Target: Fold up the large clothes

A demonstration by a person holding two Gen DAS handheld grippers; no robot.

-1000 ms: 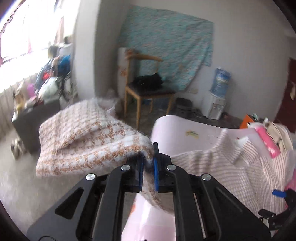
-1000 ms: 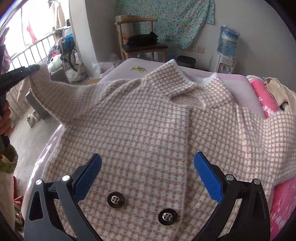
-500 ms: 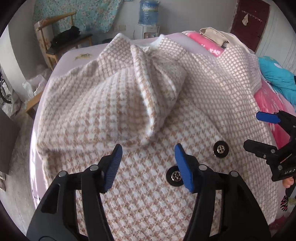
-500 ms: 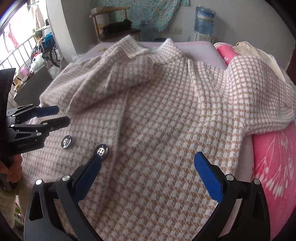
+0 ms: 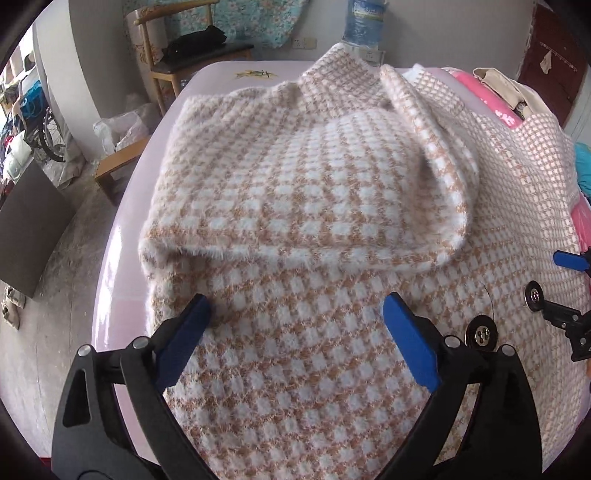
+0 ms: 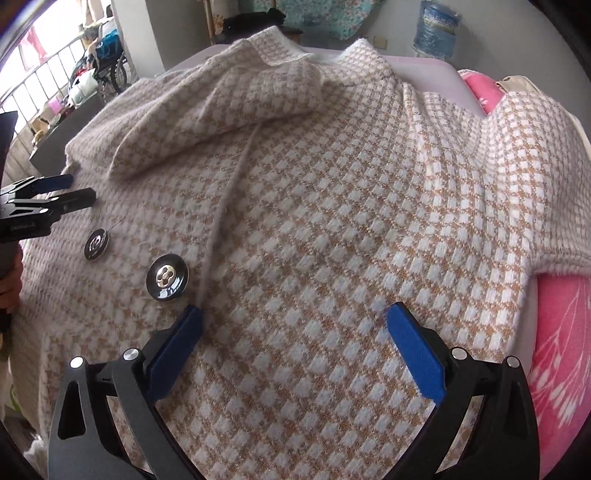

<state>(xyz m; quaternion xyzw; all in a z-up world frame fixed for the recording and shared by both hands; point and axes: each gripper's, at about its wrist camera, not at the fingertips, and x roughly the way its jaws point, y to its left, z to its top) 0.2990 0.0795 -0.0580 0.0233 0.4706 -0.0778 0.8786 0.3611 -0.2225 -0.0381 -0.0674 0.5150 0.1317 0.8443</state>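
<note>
Behind everything was a cluttered bedroom with a wooden chair (image 5: 177,55) against the wall, a water jug (image 5: 364,18) next to a floral sheet hung up as a backdrop, and a wheelchair (image 6: 110,66) parked over by the window. On the pale pink table (image 5: 122,266) lay the checked coat (image 5: 332,258), fuzzy tan and white, spread front-up and covering most of the surface, with one side spilling onto a pink blanket (image 6: 561,332). One sleeve (image 5: 295,192) was folded across the chest, its cuff end lying near the middle of the coat. Two big dark buttons (image 6: 167,277) sat near the front edge. The left gripper (image 5: 295,328) hovered low over the coat below that folded sleeve, its blue pads spread wide with nothing between them. The right gripper (image 6: 293,339) was the same deal, wide open and empty over the other half of the coat, just beside the buttons. Each gripper also showed up at the edge of the other's camera, so they were pretty near each other.
</note>
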